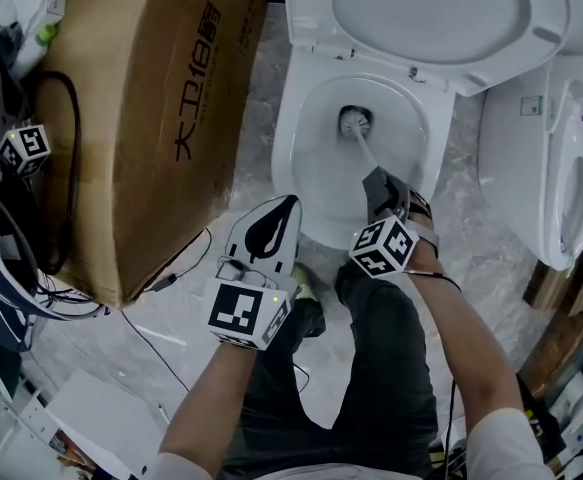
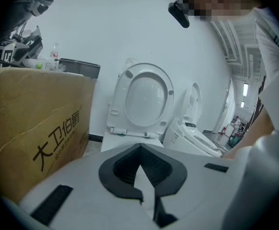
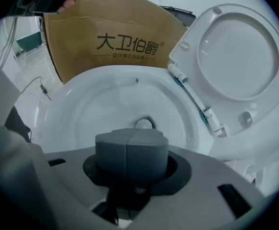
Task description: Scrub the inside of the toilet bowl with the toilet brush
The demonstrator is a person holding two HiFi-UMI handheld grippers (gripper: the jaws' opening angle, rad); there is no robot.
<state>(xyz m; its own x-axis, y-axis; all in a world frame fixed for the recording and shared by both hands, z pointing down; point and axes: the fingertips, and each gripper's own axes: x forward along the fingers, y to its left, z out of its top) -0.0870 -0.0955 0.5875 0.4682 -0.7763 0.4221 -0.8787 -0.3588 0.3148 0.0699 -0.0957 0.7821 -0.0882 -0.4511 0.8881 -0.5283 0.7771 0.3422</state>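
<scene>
The white toilet bowl [image 1: 311, 158] stands with its lid [image 1: 431, 8] raised. A toilet brush reaches down into it, its head [image 1: 354, 120] near the drain and its pale handle [image 1: 365, 151] running back to my right gripper [image 1: 376, 181], which is shut on it. In the right gripper view the grey handle grip [image 3: 132, 150] sits clamped between the jaws, and the brush head [image 3: 143, 123] shows low in the bowl [image 3: 91, 109]. My left gripper [image 1: 289, 206] hangs by the bowl's front left rim, its jaws together with nothing in them; the left gripper view shows the gripper [image 2: 139, 150] aimed at the lid [image 2: 146, 95].
A large cardboard box [image 1: 141, 118] stands close on the bowl's left. A second toilet [image 1: 571, 178] is at the right. Cables [image 1: 161, 283] trail over the tiled floor by the box. The person's legs [image 1: 371, 368] are right in front of the bowl.
</scene>
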